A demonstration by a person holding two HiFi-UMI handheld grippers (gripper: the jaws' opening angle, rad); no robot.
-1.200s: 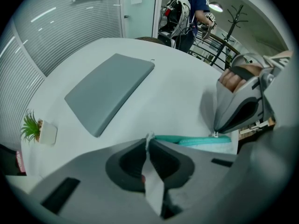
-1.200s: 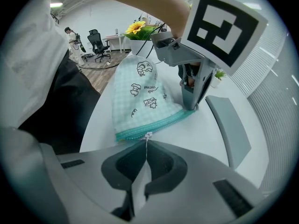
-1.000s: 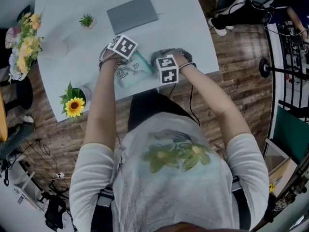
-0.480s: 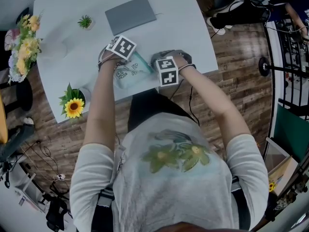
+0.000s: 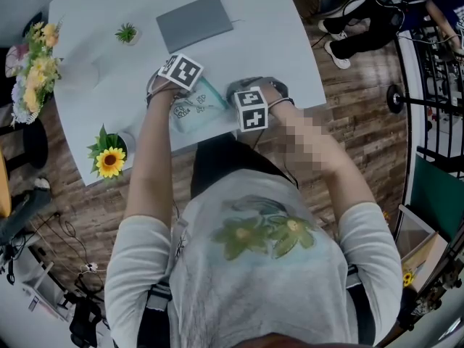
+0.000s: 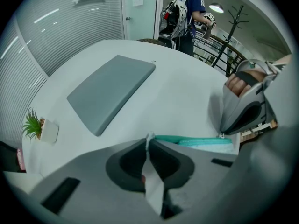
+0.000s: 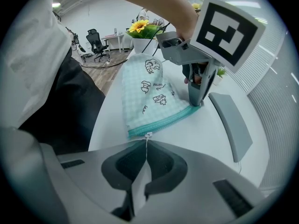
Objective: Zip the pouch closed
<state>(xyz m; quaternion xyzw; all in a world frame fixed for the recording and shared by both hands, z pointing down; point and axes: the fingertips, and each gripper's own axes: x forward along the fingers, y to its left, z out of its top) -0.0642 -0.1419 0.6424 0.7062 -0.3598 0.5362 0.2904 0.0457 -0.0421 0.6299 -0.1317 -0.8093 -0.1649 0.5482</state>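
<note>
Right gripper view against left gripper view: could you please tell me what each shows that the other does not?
Only the right gripper view shows the printed checked face of the pouch, the sunflower, an office chair and the marker cube on the left gripper. Only the left gripper view shows a person with a backpack at the back and the hand around the right gripper. Both share the pouch's teal zipper edge, the grey pad and the white table.

Light grey short-sleeve T-shirt (image 5: pixel 210 288), green-yellow flower print (image 5: pixel 264 232) on its chest, dark lower garment (image 5: pixel 217 167) past the T-shirt's hem. left gripper (image 6: pixel 147 139), right gripper (image 7: pixel 146 138): grey moulded shells. White left cube (image 5: pixel 181 70) and right cube (image 5: pixel 251 109), black square markers.
</note>
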